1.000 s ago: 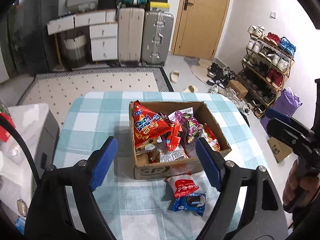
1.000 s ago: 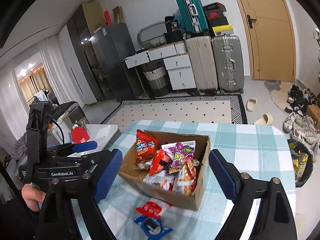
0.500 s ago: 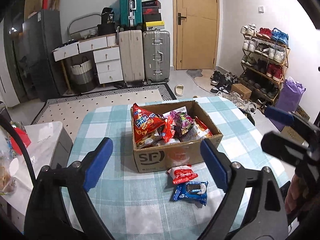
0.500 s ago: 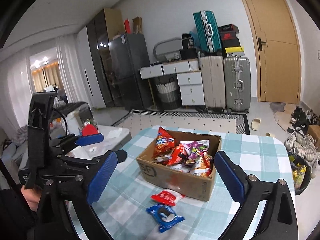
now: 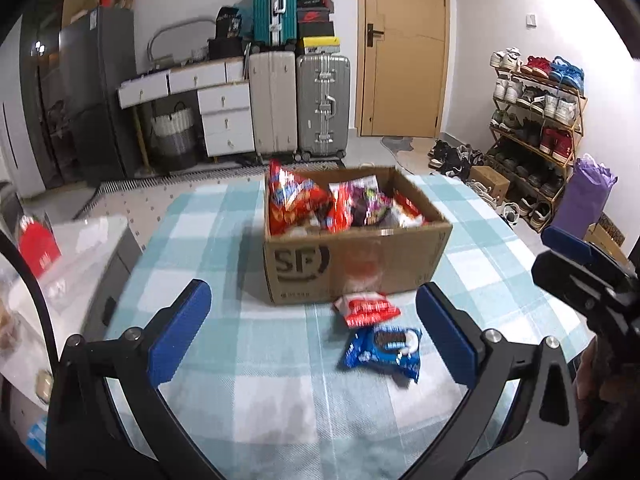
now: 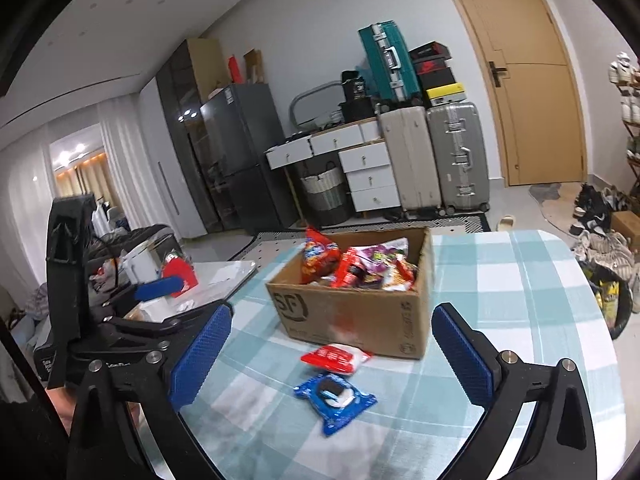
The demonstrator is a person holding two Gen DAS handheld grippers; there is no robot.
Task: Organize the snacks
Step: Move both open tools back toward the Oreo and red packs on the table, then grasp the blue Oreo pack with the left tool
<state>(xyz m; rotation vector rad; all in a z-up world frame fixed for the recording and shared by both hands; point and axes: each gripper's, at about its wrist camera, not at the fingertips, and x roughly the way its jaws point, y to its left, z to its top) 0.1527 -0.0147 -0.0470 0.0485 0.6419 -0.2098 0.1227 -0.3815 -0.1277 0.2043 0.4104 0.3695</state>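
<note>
An open cardboard box [image 5: 356, 264] [image 6: 384, 320] full of snack bags stands on the checked tablecloth [image 5: 240, 380] [image 6: 500, 280]. In front of it lie a red-and-white packet [image 5: 366, 308] [image 6: 334, 357] and a blue Oreo pack [image 5: 386, 346] [image 6: 334, 398]. My left gripper [image 5: 312, 286] hovers short of them, its jaws opening, with nothing between them. From the right, my right gripper [image 6: 332, 312] faces the same packs, jaws also opening and nothing in them. Each gripper shows at the edge of the other's view.
A low white side table [image 5: 80, 240] with a red item stands left of the table. Suitcases [image 5: 300, 104], white drawers [image 5: 224, 112] and a door [image 5: 404, 48] line the far wall. A shoe rack [image 5: 536, 120] and a purple bag [image 5: 584, 200] stand to the right.
Both grippers have drawn back and sunk, so the box looks farther off and more side-on. Both pairs of jaws stand wider apart than before. The packets have not moved.
</note>
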